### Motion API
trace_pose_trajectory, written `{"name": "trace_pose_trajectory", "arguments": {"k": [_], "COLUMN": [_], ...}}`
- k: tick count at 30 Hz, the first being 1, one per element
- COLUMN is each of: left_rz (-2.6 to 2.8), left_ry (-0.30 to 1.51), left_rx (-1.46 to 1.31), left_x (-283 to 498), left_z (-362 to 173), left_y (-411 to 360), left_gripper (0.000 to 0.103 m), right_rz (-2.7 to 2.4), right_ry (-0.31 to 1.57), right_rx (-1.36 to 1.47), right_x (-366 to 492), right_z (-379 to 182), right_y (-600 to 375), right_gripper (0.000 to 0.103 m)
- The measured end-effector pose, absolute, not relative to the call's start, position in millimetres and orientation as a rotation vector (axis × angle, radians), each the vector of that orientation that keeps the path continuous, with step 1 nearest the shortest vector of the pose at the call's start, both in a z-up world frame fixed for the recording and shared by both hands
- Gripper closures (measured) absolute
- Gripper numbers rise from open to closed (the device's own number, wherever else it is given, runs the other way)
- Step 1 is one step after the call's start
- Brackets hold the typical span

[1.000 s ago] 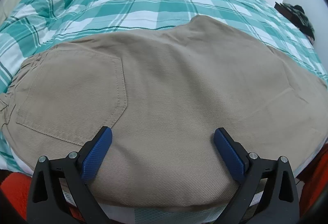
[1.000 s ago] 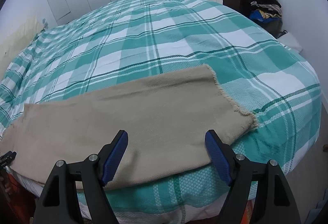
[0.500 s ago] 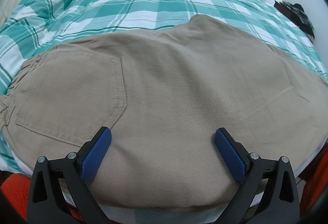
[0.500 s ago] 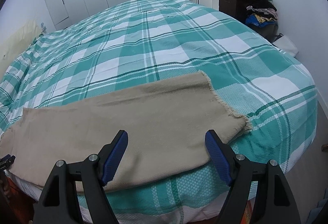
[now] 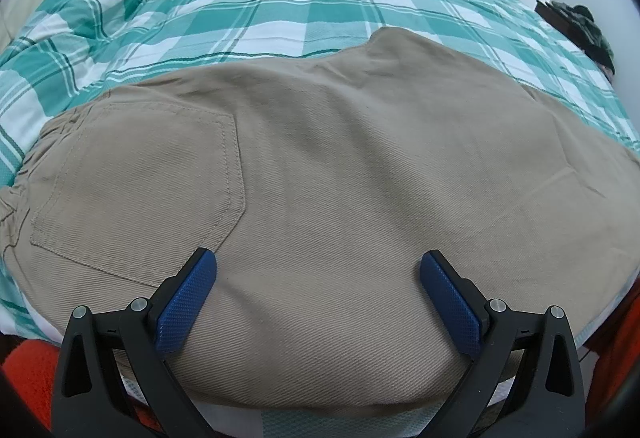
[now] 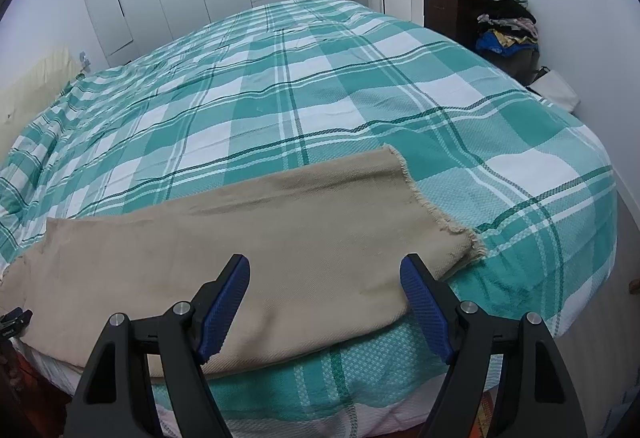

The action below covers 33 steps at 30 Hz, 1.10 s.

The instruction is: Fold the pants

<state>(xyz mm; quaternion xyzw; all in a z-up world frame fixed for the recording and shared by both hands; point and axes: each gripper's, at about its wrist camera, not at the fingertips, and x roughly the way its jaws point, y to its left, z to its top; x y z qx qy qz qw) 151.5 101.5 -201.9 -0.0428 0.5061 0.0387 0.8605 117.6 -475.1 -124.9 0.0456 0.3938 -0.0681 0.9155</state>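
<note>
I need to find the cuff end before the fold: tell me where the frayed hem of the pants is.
The frayed hem shows in the right wrist view, right of centre, lying on the plaid bedspread near the bed's front edge, just beyond the right gripper.

No lettering, label, brand or number can be read anywhere in either view, neither on fabric nor on furniture or walls.

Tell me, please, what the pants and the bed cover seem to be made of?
Pants: probably cotton twill, matte khaki; fine diagonal ribs show, and the leg hem is frayed. Bed cover: seemingly woven cotton, matte, teal and white checks with a visible weave texture.
</note>
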Motion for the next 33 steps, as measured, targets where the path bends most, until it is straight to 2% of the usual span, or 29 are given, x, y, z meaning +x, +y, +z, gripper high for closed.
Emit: {"name": "trace_pose_trajectory", "arguments": {"k": [6,16,24,30,33], "left_rz": [0.08,0.01,-0.255,-0.298,-0.278], "left_ry": [1.071,1.032,1.057,1.173,1.201], "left_rx": [-0.096,-0.232,-0.153,-0.104,-0.026], "left_x": [153.3,148.8,217.6,245.0,238.5], "left_z": [-200.2,-143.2,-115.2,-154.6,-174.3], "left_y": [103.0,86.8,-34.0,-119.8,-139.4], "left_gripper": [0.001,0.002,0.002,0.003,0.005], "right_rz": [-0.064,-0.065,-0.07,-0.052,-0.055], "right_ry": [0.919,0.87,0.845,0.808,0.783], "right_rx": [0.149,0.171,0.179,0.253,0.304], "right_x": [128.1,120.9,121.2,114.7,107.4], "right_z": [-141.8,-135.2,-131.6,-126.9,-124.7], "right_y": [-479.6,-484.2,-484.8,-502.4,-515.3], "right_gripper": [0.026,0.026,0.026,0.026,0.026]}}
